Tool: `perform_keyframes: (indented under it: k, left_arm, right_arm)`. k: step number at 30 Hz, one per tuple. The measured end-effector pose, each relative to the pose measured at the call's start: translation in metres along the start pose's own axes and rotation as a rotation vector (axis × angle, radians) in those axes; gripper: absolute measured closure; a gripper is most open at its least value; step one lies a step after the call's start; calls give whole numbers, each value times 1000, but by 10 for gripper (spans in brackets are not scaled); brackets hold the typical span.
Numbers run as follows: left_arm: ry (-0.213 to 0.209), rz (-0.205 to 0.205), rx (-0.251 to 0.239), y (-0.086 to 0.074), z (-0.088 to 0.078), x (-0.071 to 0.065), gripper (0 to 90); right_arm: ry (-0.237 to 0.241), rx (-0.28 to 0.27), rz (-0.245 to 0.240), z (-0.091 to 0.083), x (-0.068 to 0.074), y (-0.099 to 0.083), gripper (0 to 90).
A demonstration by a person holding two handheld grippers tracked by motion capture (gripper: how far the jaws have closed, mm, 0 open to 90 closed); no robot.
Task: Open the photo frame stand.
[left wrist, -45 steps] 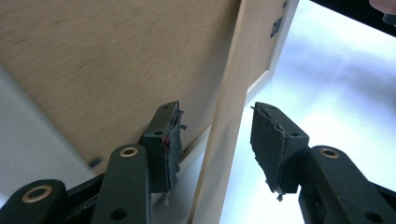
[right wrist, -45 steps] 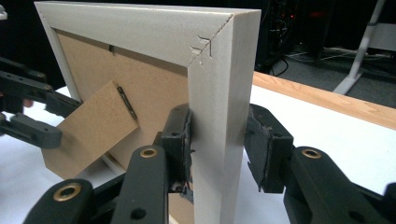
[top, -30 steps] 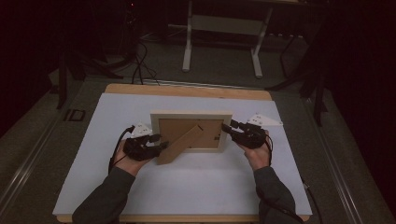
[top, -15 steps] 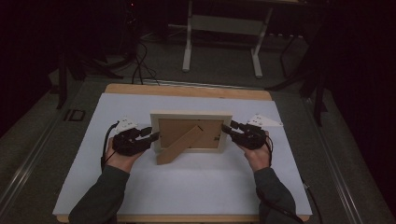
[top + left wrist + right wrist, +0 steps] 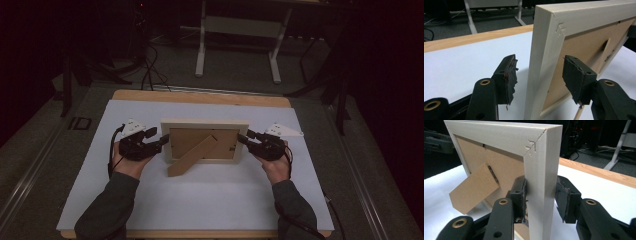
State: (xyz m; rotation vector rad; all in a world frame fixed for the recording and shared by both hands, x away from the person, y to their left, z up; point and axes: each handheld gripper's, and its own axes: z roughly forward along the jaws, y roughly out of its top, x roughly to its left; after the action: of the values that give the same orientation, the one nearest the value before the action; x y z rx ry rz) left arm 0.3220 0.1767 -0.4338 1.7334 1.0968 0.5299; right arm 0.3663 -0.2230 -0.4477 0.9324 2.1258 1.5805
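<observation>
Picture frame (image 5: 204, 142) stood upright near the middle of the table (image 5: 210, 195), its brown back and prop leg (image 5: 192, 156) facing the person. The right gripper (image 5: 246, 138) squeezed the frame's right side. The left gripper (image 5: 161, 141) had just been opening its jaws; the frame's left side sat between them, but the pads (image 5: 508, 77) did not press it.

To do this step well, I think the left jaws should back off slowly while the right ones held on, so the frame would not tip.

The left gripper view showed the gaps beside the wood. The right gripper view (image 5: 540, 199) showed both pads tight on the wood.
</observation>
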Motion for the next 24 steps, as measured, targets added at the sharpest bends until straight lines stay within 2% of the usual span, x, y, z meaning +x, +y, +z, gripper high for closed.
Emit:
perform_keyframes:
  k: [3, 8, 13, 24]
  left_arm:
    - [7, 12, 0, 1, 2, -1, 462]
    - [13, 24, 11, 2, 5, -3, 525]
    - [2, 34, 19, 3, 6, -5, 572]
    - [-9, 58, 27, 3, 6, -7, 578]
  right_arm:
    - [3, -1, -4, -1, 0, 0, 618]
    - [5, 5, -11, -2, 1, 0, 618]
    - [3, 6, -14, -2, 1, 0, 618]
    - [6, 12, -39, -6, 5, -1, 620]
